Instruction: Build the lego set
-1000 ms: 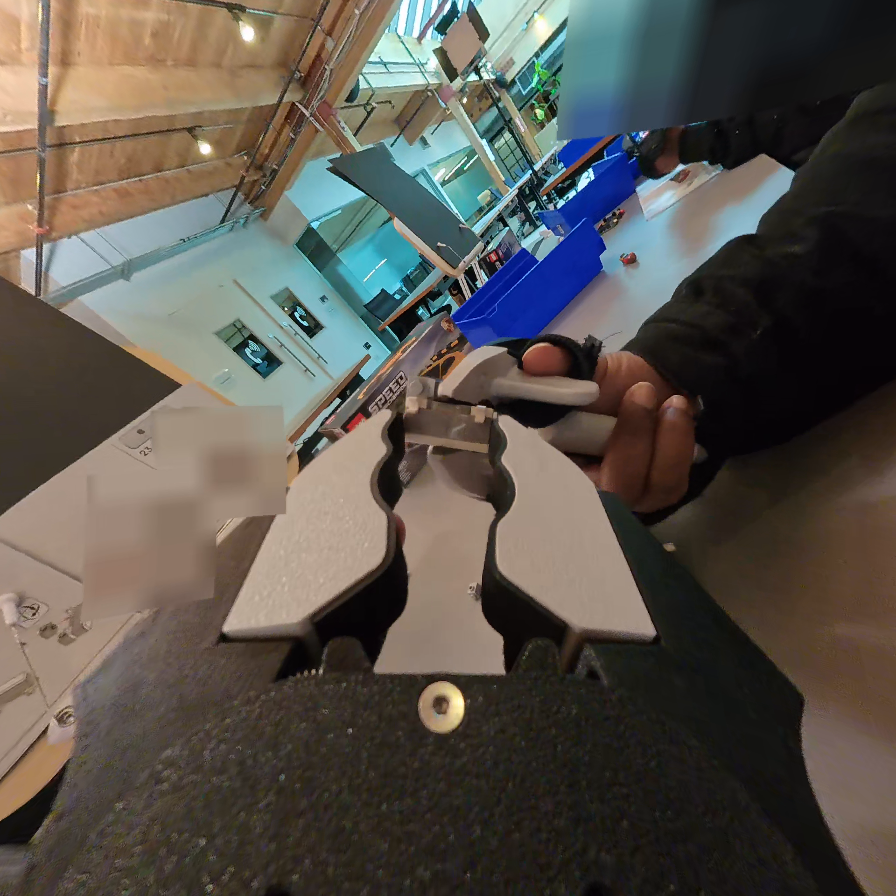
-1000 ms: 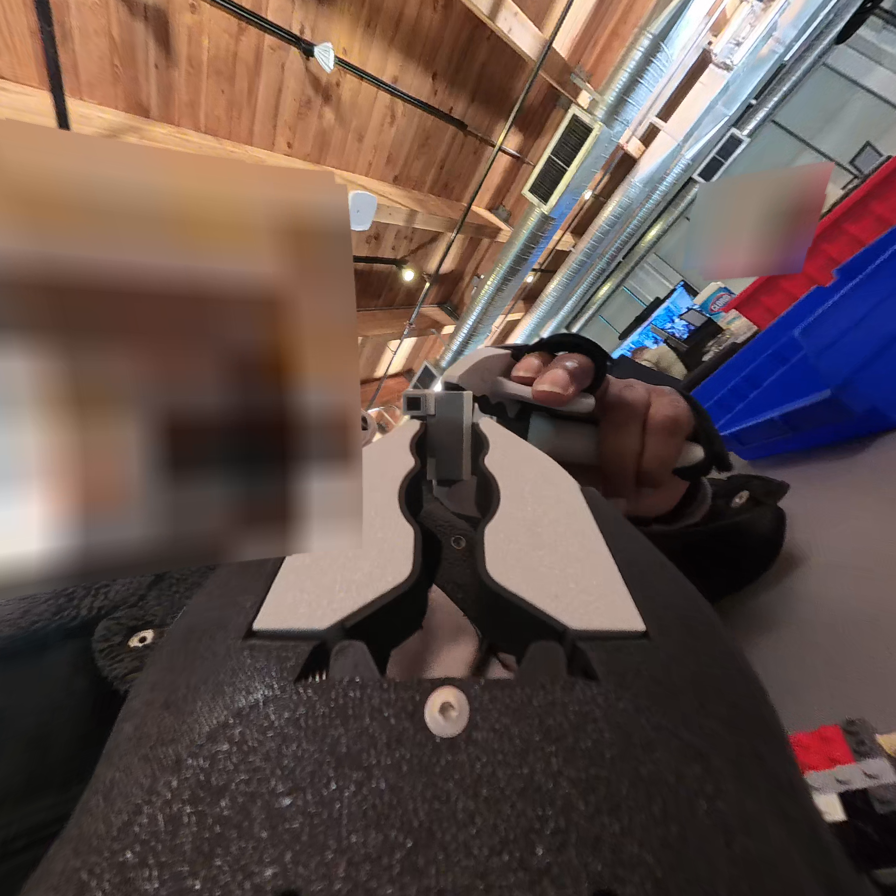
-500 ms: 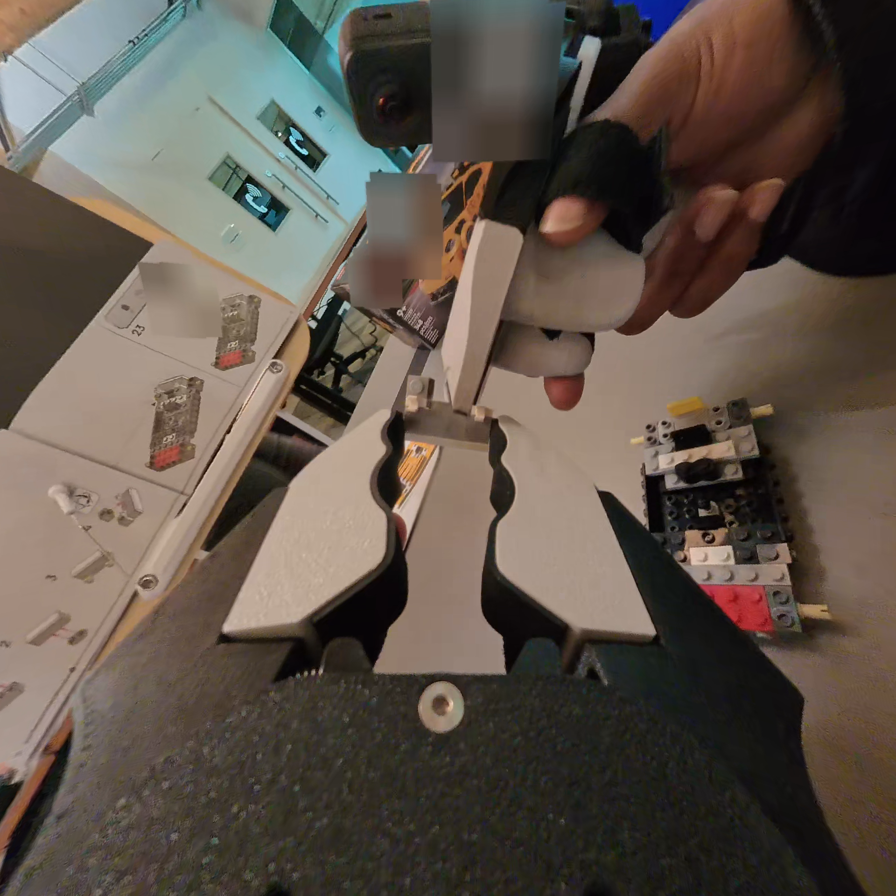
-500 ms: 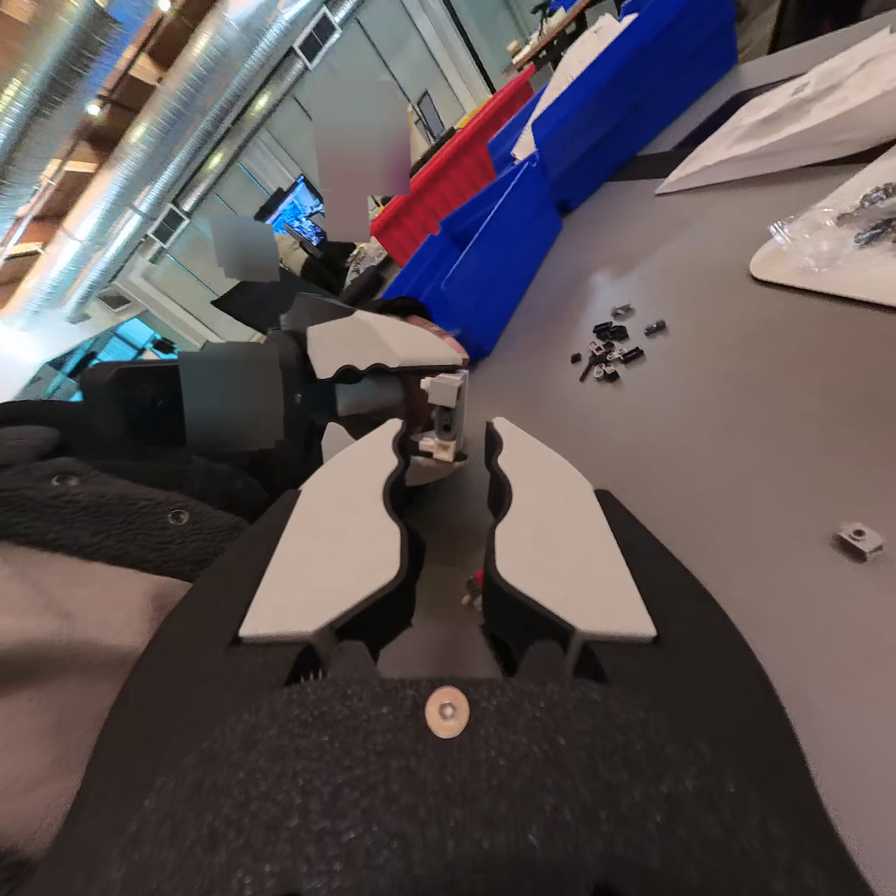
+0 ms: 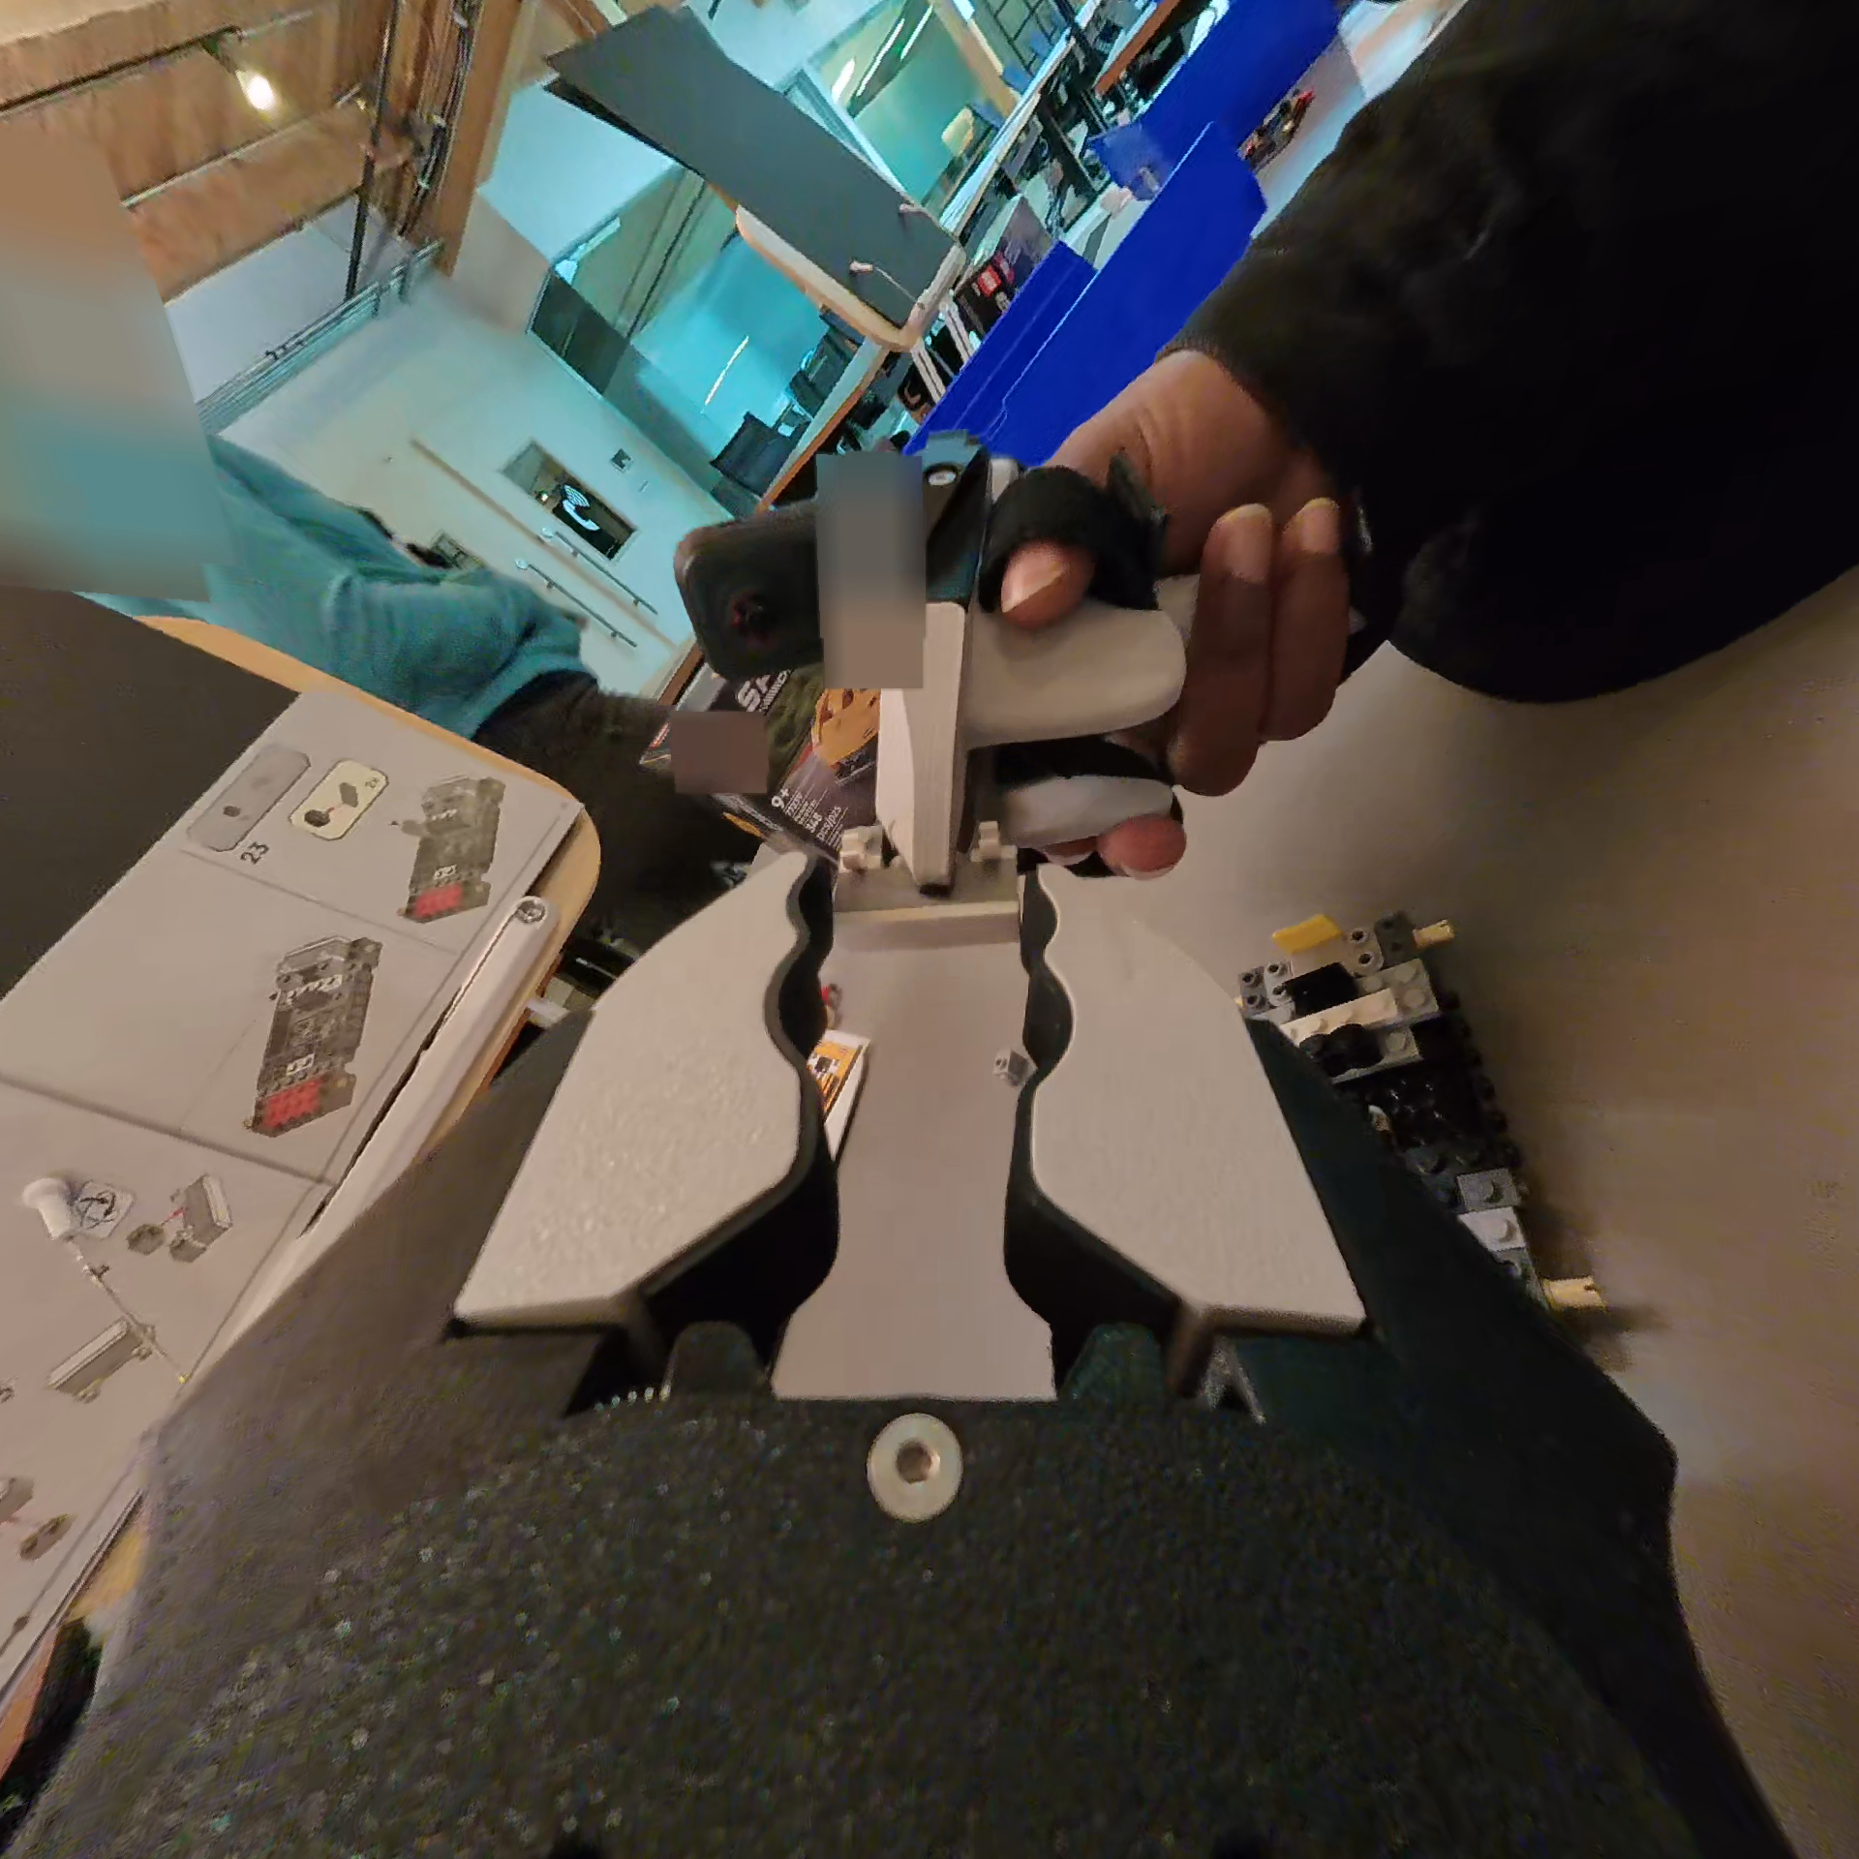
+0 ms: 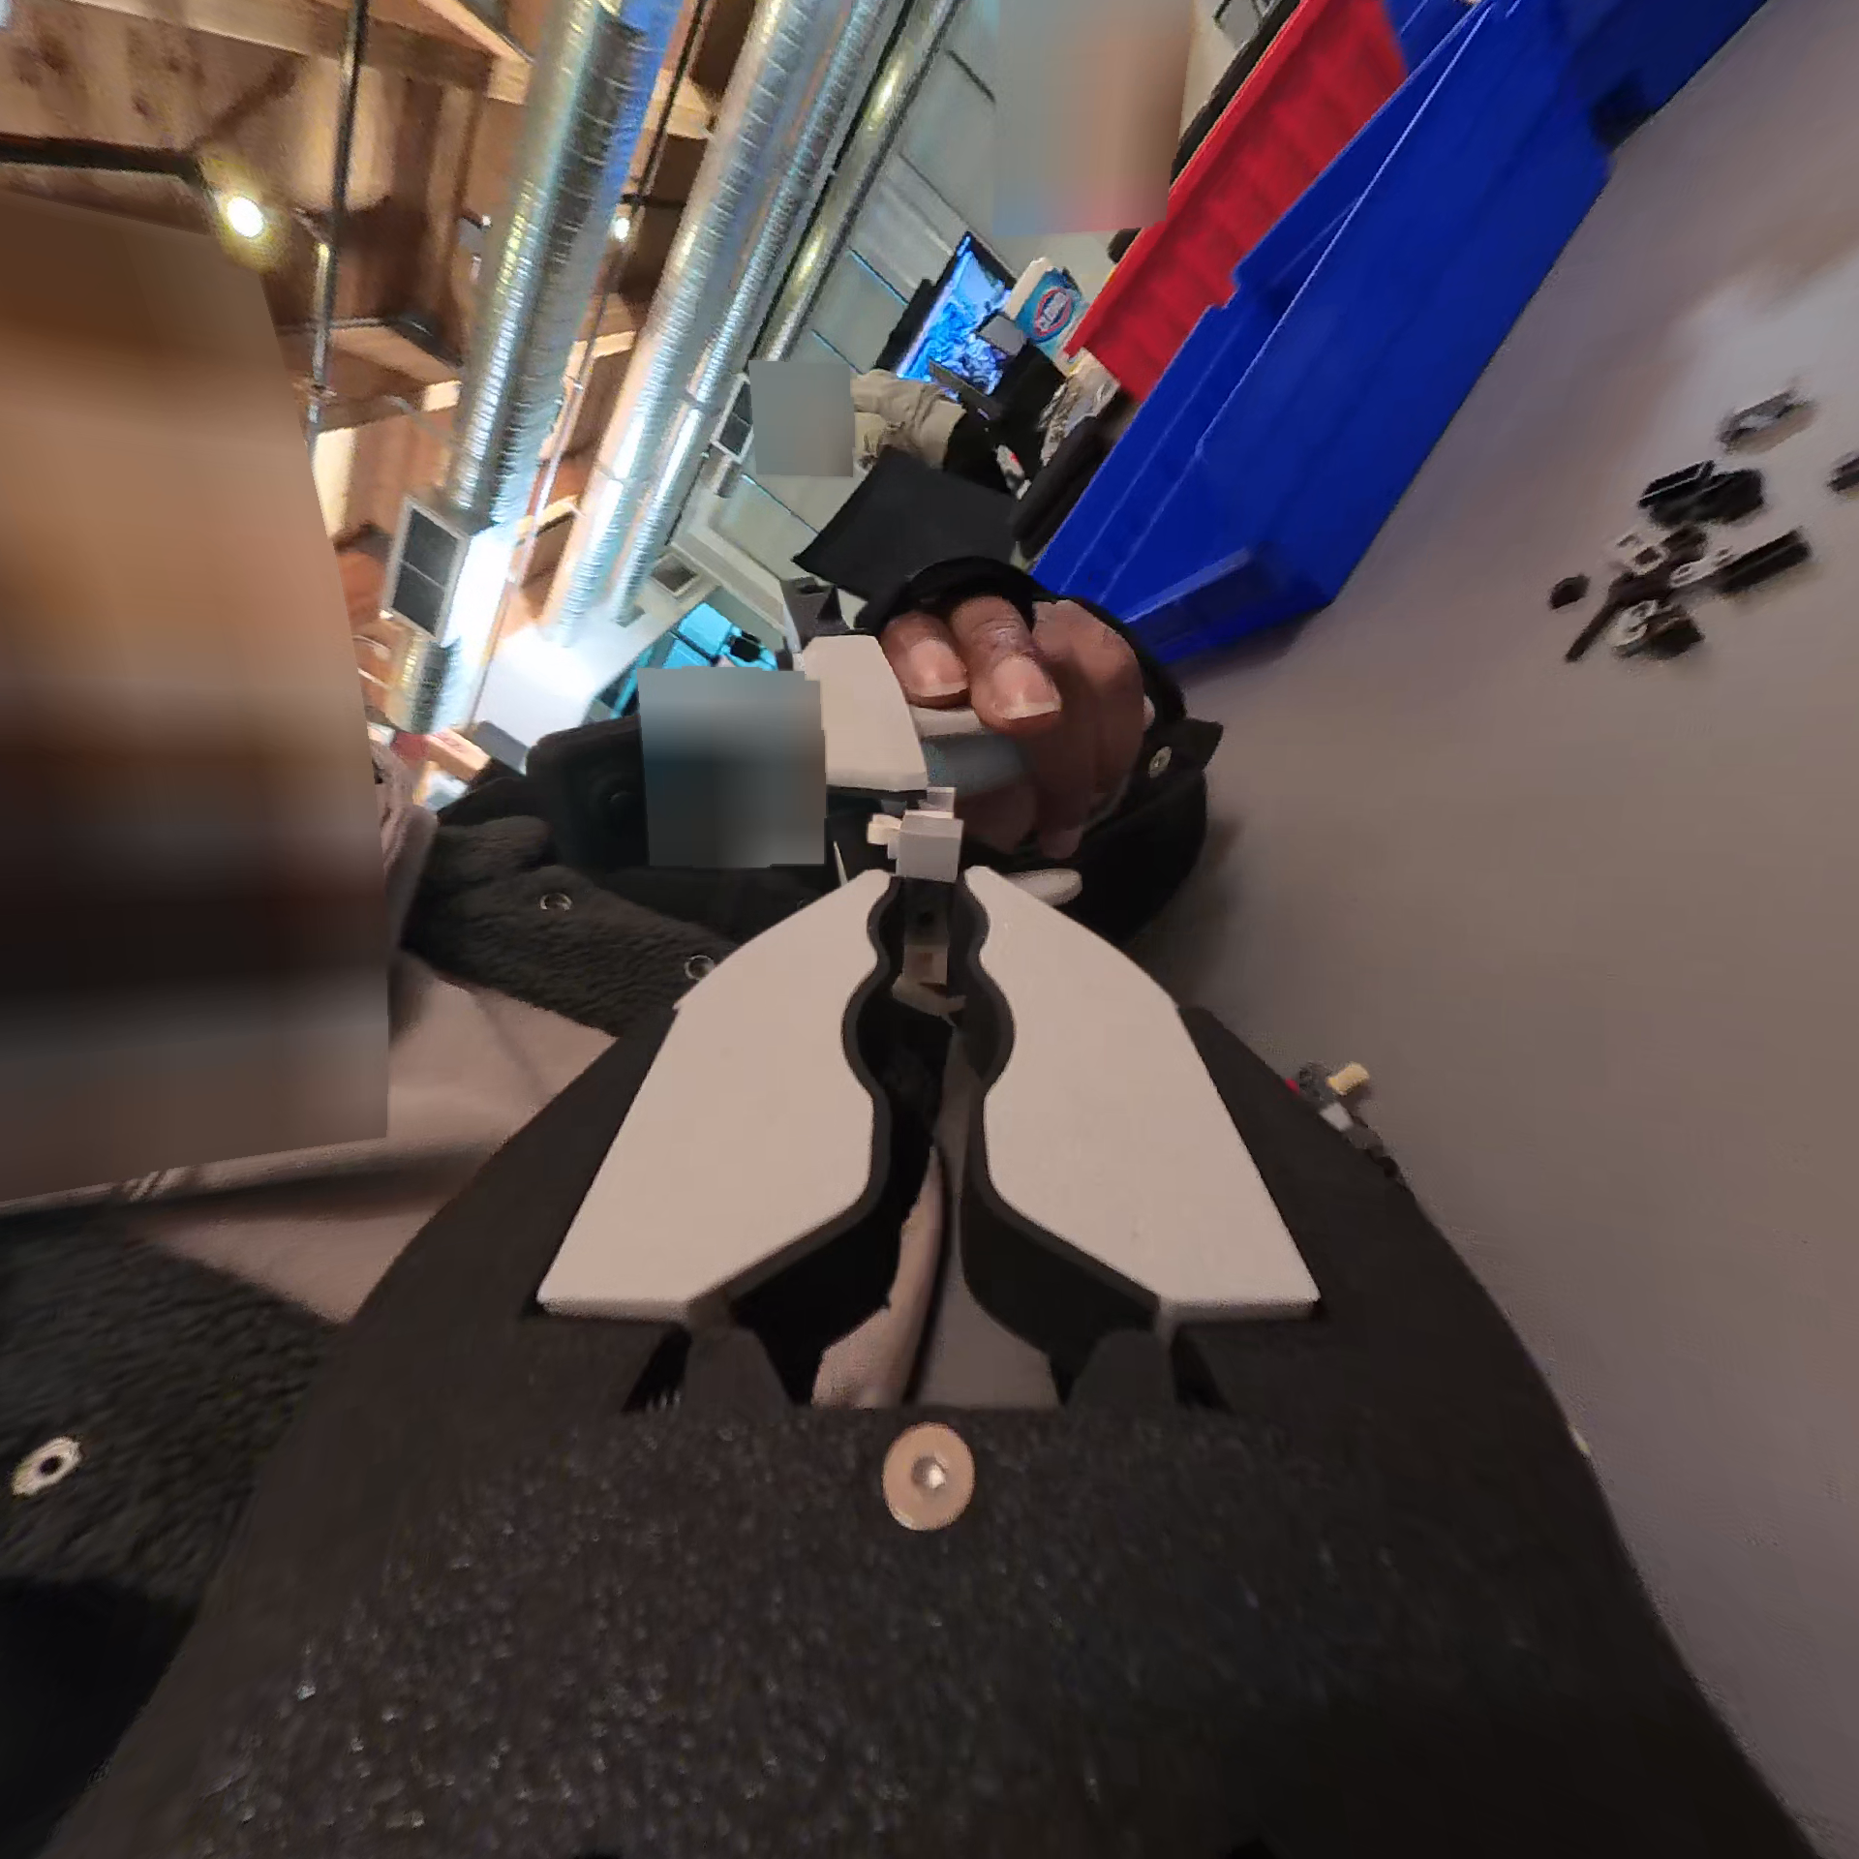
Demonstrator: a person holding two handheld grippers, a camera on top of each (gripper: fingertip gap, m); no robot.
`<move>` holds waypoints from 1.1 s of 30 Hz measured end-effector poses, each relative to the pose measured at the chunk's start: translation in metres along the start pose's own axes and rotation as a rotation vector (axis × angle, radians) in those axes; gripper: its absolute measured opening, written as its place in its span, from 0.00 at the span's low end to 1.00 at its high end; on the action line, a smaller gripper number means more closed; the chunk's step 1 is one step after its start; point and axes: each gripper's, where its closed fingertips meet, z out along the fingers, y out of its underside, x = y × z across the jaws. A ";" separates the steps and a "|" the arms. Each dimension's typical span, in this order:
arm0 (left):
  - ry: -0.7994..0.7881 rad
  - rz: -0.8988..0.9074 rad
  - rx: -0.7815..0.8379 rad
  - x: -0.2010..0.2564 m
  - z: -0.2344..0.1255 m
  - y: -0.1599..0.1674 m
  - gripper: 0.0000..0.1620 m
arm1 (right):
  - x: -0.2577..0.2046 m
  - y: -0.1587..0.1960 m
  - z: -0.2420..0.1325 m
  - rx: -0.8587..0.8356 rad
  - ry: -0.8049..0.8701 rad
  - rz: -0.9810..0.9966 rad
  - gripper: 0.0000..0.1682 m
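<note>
My left claw [image 5: 925,905] pinches a flat grey plate [image 5: 923,917] across its tips, held up off the table [image 5: 1660,905]. My right claw [image 6: 931,905] is nearly shut on a small grey piece [image 6: 931,843]; its tips meet the plate from above, between two pale clips. I think it is seating that piece, though the joint is too small to read.

Best to press straight along the studs, left claw steady, no twist, or the plate may pivot out.

The half-built car base [image 5: 1408,1086] lies on the table right of my left claw, well below. Instruction booklet [image 5: 251,1006] to the left, box [image 5: 805,765] behind. Loose dark pieces [image 6: 1670,563] and blue bins [image 6: 1358,402] sit well off; room is open above the table
</note>
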 end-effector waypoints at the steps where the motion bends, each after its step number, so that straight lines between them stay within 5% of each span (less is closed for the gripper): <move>1: 0.004 -0.001 -0.002 0.001 0.000 0.000 0.22 | 0.000 0.000 0.000 0.000 -0.009 0.008 0.04; 6: 0.024 -0.140 0.016 -0.005 -0.003 -0.001 0.22 | -0.002 -0.004 0.000 0.029 0.014 -0.073 0.05; 10: 0.056 -0.438 0.090 -0.024 -0.011 0.009 0.22 | 0.013 -0.027 -0.031 -0.022 0.291 -0.348 0.10; 14: 0.068 -0.676 0.144 -0.043 -0.017 0.029 0.22 | 0.071 -0.039 -0.085 -0.342 0.758 -0.651 0.11; 16: 0.062 -0.739 0.147 -0.049 -0.018 0.040 0.22 | 0.099 -0.034 -0.101 -0.540 0.865 -0.713 0.11; 24: 0.077 -0.790 0.126 -0.050 -0.017 0.054 0.21 | 0.163 -0.009 -0.088 -0.819 0.832 -0.693 0.11; 33: 0.110 -0.808 0.135 -0.047 -0.017 0.053 0.21 | 0.147 0.014 -0.096 -1.035 0.769 -0.678 0.04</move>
